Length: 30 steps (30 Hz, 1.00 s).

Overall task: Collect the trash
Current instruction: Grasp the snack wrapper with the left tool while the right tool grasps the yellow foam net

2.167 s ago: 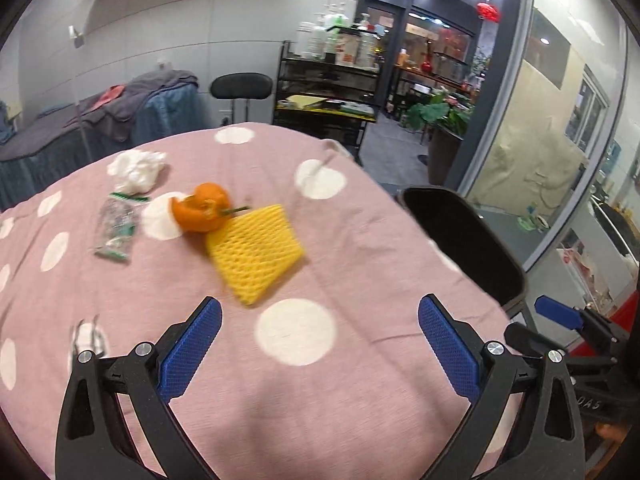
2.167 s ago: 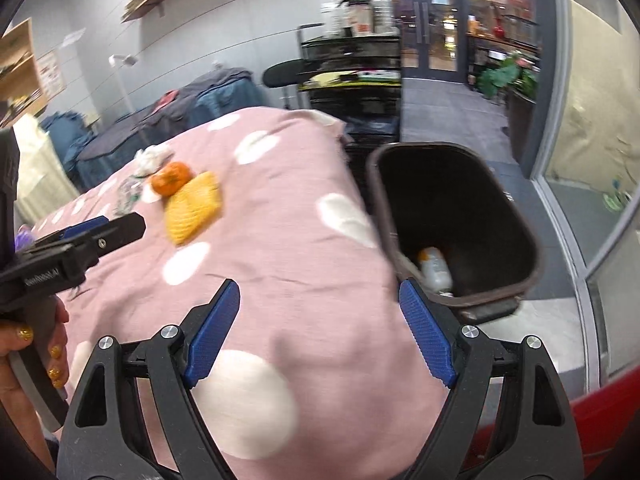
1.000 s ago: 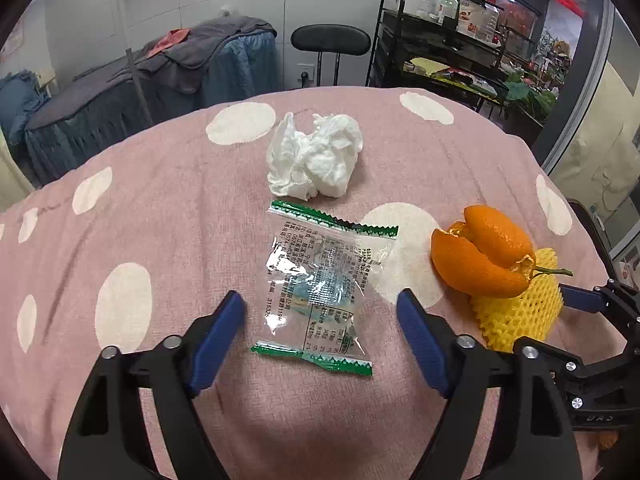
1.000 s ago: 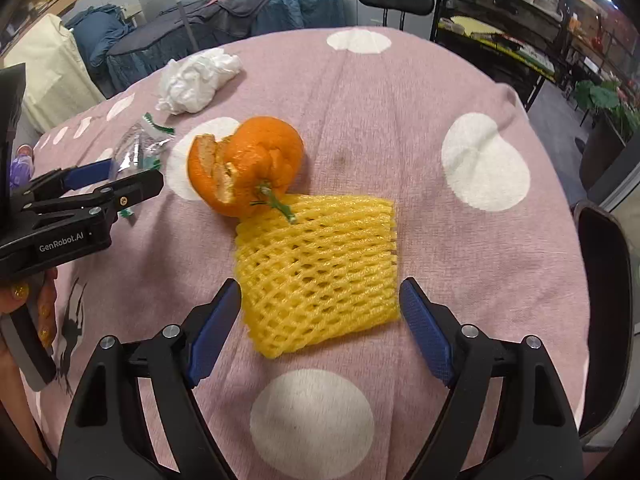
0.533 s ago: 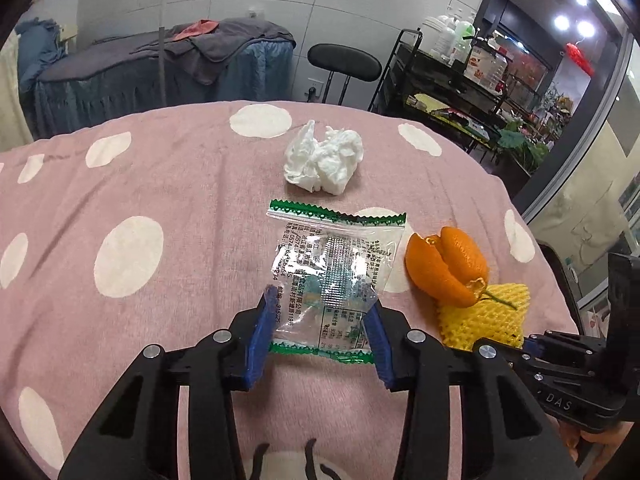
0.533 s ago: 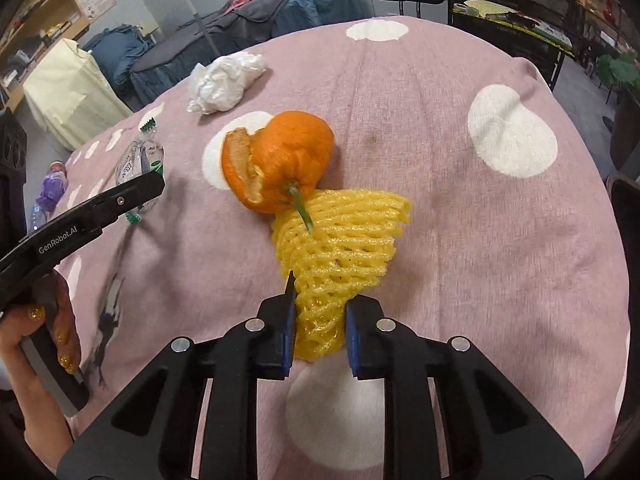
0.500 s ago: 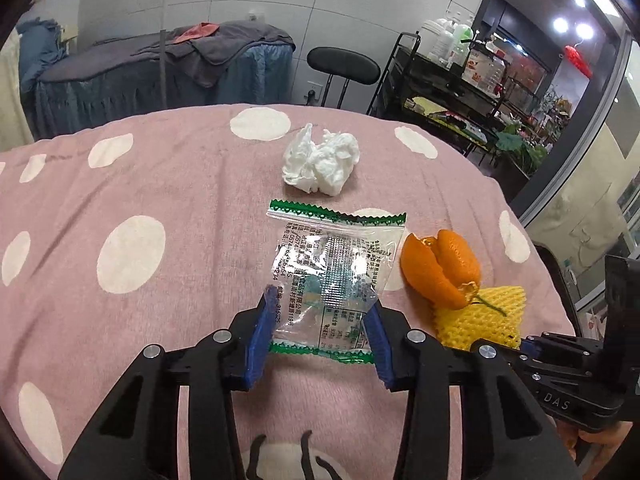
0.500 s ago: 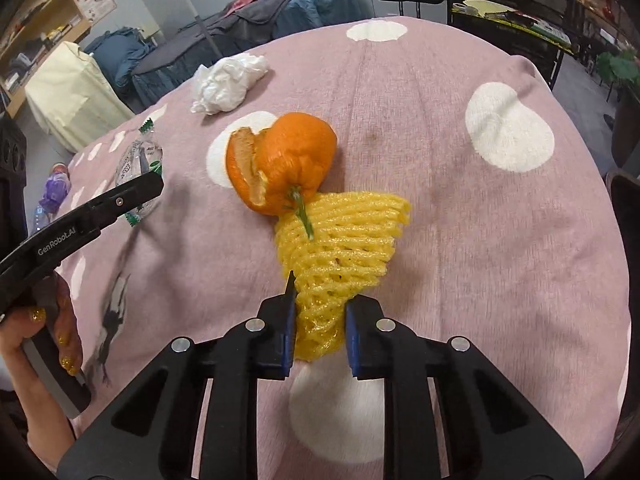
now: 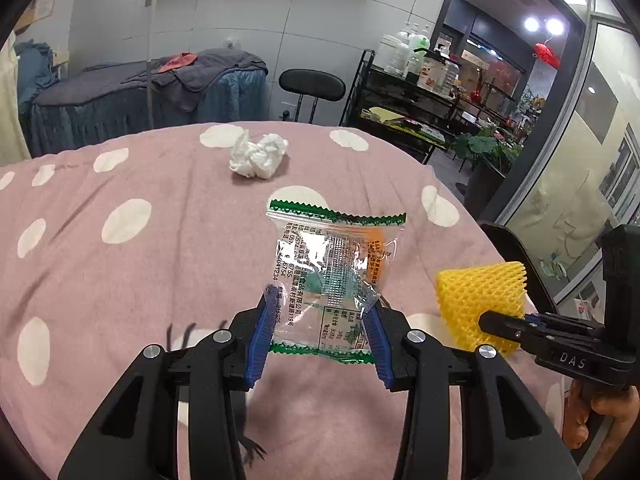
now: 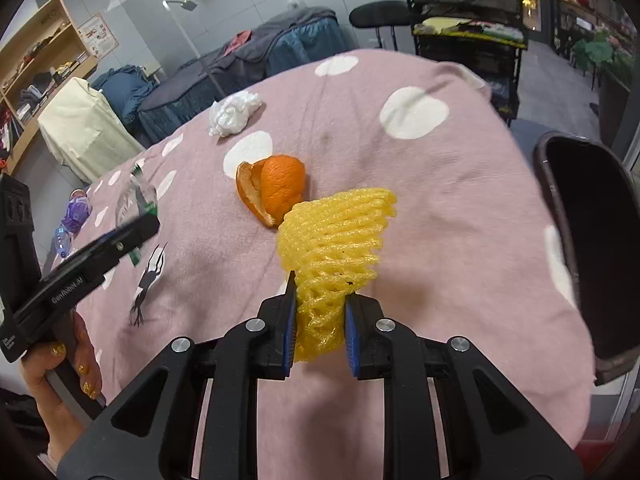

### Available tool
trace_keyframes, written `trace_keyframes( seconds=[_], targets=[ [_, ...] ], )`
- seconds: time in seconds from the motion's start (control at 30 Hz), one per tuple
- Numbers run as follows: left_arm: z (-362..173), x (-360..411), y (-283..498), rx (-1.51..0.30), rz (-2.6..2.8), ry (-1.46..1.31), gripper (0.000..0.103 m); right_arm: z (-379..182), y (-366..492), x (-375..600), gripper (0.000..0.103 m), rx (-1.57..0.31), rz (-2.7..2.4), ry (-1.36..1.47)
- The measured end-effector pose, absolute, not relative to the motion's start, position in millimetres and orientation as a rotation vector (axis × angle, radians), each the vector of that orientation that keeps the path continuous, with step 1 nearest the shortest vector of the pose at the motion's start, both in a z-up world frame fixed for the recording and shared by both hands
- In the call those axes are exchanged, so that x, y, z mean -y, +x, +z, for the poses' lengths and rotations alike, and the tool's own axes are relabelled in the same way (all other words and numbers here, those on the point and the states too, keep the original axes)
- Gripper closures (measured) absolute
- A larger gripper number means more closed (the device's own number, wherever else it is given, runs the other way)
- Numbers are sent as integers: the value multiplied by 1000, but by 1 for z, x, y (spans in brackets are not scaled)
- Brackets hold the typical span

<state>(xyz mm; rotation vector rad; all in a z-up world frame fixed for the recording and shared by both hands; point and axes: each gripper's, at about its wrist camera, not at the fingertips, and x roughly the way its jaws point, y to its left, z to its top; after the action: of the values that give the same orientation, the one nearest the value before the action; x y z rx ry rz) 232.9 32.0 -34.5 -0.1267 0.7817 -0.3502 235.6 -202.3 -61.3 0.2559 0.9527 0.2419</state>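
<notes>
My left gripper [image 9: 320, 320] is shut on a clear plastic wrapper [image 9: 332, 268] with green serrated ends and holds it up off the pink dotted tablecloth [image 9: 160, 260]. My right gripper [image 10: 320, 320] is shut on a yellow foam fruit net [image 10: 336, 236], squeezed between its blue pads and lifted clear of the cloth. The net [image 9: 480, 300] also shows at the right of the left wrist view. An orange peel [image 10: 276, 190] lies on the cloth just beyond the net. A crumpled white tissue [image 9: 258, 156] sits farther back.
A dark trash bin [image 10: 600, 240] stands off the table's right edge. A hand [image 10: 68, 380] grips the left tool at the lower left. Behind the table are a black stool [image 9: 312, 84], a loaded black rack [image 9: 408, 92] and a covered bed [image 9: 160, 88].
Both grippers went from open to shut, the left on the wrapper and the right on the foam net. Both items have since risen off the cloth, and the net has left the orange peel.
</notes>
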Motion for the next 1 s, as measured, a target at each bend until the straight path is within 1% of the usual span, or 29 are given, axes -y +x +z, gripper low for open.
trace_keyframes(
  seconds=[0.1, 0.23, 0.33, 0.57, 1.0],
  targets=[
    [-36, -22, 222, -788, -359, -142, 61, -53, 211, 217, 82, -908, 218, 249],
    [-36, -5, 210, -781, -358, -135, 61, -51, 187, 242, 82, -888, 228, 326],
    [-35, 6, 206, -782, -374, -134, 61, -48, 171, 256, 82, -854, 195, 328],
    [-24, 41, 197, -752, -445, -110, 61, -43, 143, 298, 82, -795, 135, 387],
    [-13, 97, 188, -727, -563, -73, 61, -53, 128, 381, 82, -762, -66, 433]
  ],
)
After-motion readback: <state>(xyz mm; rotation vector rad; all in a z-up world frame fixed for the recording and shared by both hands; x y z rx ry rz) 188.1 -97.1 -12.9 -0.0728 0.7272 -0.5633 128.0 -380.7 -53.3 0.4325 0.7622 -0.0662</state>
